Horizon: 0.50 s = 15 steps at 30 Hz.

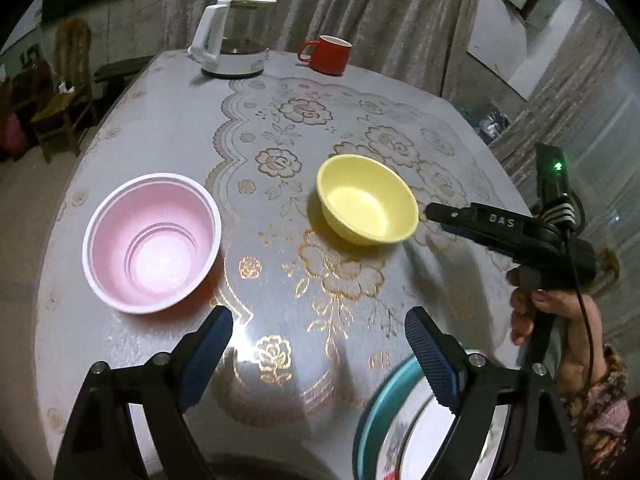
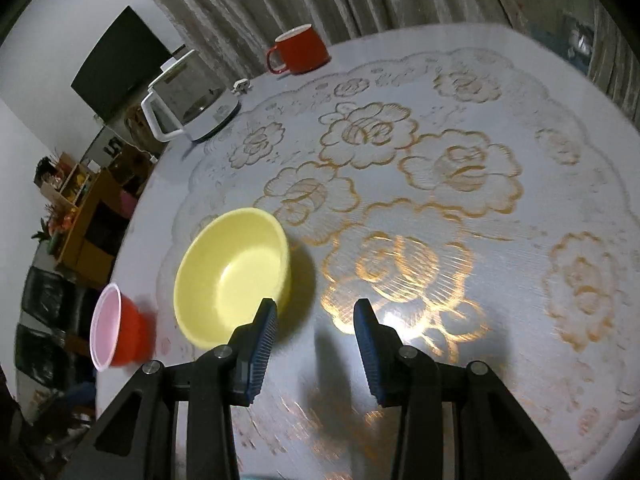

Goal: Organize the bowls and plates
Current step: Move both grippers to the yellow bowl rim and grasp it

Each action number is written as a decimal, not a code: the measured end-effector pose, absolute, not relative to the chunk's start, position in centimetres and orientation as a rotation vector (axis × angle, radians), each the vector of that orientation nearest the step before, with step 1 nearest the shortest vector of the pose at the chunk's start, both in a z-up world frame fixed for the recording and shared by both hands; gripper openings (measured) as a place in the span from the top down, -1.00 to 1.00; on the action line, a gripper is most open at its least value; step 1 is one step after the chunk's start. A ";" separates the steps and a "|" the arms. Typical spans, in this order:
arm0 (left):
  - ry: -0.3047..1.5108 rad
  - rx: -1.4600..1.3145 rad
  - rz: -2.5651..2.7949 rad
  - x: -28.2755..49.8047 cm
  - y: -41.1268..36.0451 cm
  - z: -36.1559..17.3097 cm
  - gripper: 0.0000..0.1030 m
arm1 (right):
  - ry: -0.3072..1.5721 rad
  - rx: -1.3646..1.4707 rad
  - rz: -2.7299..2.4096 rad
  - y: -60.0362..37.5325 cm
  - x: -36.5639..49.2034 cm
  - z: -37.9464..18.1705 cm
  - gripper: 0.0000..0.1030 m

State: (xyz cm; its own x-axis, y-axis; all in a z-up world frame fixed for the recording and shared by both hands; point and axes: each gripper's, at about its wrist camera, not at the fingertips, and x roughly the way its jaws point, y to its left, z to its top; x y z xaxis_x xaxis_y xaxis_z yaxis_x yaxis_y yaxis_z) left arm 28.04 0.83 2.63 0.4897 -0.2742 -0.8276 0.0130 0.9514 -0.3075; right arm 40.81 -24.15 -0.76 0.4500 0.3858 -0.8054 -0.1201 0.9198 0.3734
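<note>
**A:** Where do the bowls sit?

**B:** On a round desk (image 1: 168,120) under a pale cloth printed with gold roses. The yellow bowl (image 1: 366,200) stands upright near the middle. The pink-lined bowl (image 1: 152,244), red on the outside as the right wrist view shows, sits well apart from it toward the desk's left edge. Both are empty and neither touches anything else.

**A:** And the plates?

**B:** A stack lies at the near edge, low in the left wrist view: a teal-rimmed plate (image 1: 376,408) with a floral white plate (image 1: 404,440) on it, partly hidden behind the left gripper's finger.

**A:** What are the grippers doing?

**B:** The left gripper (image 1: 320,352) hangs above the desk with its jaws spread wide and nothing between them; bare cloth shows in the gap. The right gripper (image 2: 316,340) has its jaws released too, narrower, with nothing gripped. Its left finger overlaps the yellow bowl's rim in the right wrist view, but whether it touches the rim cannot be told.

**A:** Is the person visible?

**B:** Only a hand (image 1: 532,312) and a patterned sleeve (image 1: 600,400), holding the right gripper at the right side of the left wrist view.

**A:** Anything else on the desk?

**B:** A white kettle (image 1: 232,36) and a red mug (image 1: 328,54) at the far edge, before a curtain (image 1: 360,0).
</note>
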 end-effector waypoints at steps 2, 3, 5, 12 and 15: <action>1.045 -0.287 -0.166 28.6 0.9 2.5 -0.72 | 1.072 0.324 0.335 -23.8 41.7 -1.4 0.23; 1.045 -0.287 -0.158 28.9 0.9 2.3 -0.72 | 1.080 0.338 0.344 -23.5 42.2 -1.8 0.23; 1.050 -0.283 -0.150 29.7 0.7 2.0 -0.72 | 1.098 0.330 0.350 -22.8 43.0 -2.4 0.23; 1.035 -0.272 -0.118 32.4 -0.1 1.2 -0.68 | 1.122 0.299 0.395 -21.9 44.0 -4.3 0.59; 1.037 -0.265 -0.115 34.0 -0.7 0.6 -0.67 | 1.111 0.281 0.399 -22.1 43.8 -4.4 0.67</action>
State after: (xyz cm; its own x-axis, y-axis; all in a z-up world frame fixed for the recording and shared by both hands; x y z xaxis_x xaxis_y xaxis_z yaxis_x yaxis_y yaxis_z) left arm 34.02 -0.71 0.61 0.5060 -0.2183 -0.8345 -0.0308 0.9623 -0.2704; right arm 43.84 -22.14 -4.36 0.3843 0.4459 -0.8084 -0.1699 0.8948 0.4128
